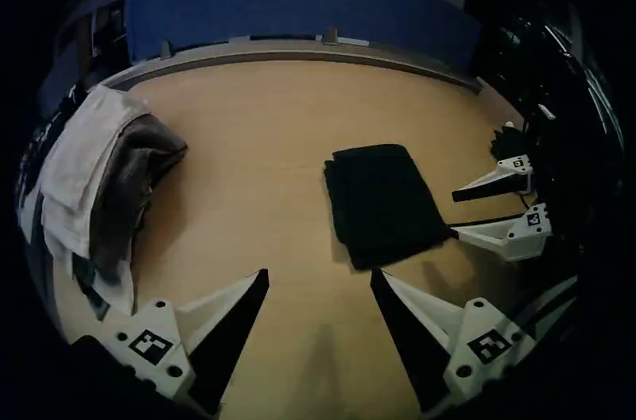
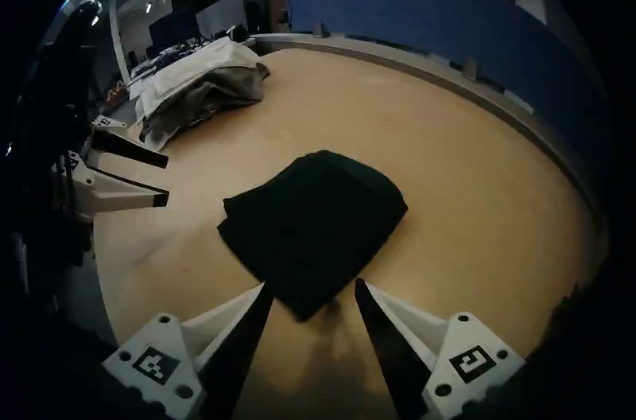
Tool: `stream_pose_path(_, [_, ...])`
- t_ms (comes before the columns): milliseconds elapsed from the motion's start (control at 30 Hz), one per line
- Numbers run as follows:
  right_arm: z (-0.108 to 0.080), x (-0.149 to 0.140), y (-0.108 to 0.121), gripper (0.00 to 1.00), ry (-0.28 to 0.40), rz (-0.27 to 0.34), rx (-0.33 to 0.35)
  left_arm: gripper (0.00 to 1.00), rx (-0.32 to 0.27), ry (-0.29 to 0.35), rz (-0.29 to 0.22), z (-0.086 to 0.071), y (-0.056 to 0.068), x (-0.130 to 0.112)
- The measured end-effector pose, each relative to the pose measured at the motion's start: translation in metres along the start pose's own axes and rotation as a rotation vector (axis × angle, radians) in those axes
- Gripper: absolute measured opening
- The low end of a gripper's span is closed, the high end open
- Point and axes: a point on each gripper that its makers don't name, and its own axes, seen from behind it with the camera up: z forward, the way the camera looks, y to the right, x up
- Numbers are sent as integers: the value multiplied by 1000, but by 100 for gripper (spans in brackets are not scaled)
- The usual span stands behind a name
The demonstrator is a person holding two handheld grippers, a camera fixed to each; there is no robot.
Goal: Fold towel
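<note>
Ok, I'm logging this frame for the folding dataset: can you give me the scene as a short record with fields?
surface: wooden table
towel: black towel, folded, lying flat mid-table
pile: white and grey towels, heaped at the table's edge
left gripper: open, holding nothing, apart from the black towel
right gripper: open, the towel's near corner between its jaws, not pinched
backdrop: blue partition along the far edge
</note>
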Motion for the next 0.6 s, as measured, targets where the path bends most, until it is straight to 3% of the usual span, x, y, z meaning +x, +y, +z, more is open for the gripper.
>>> stream_pose_path(200, [2, -14, -1, 89, -28, -22, -3, 95, -1, 4, -5, -1, 1, 1])
stream_pose_path(600, [7, -28, -6, 87, -56, -25, -9, 95, 0, 6, -9, -3, -1, -2])
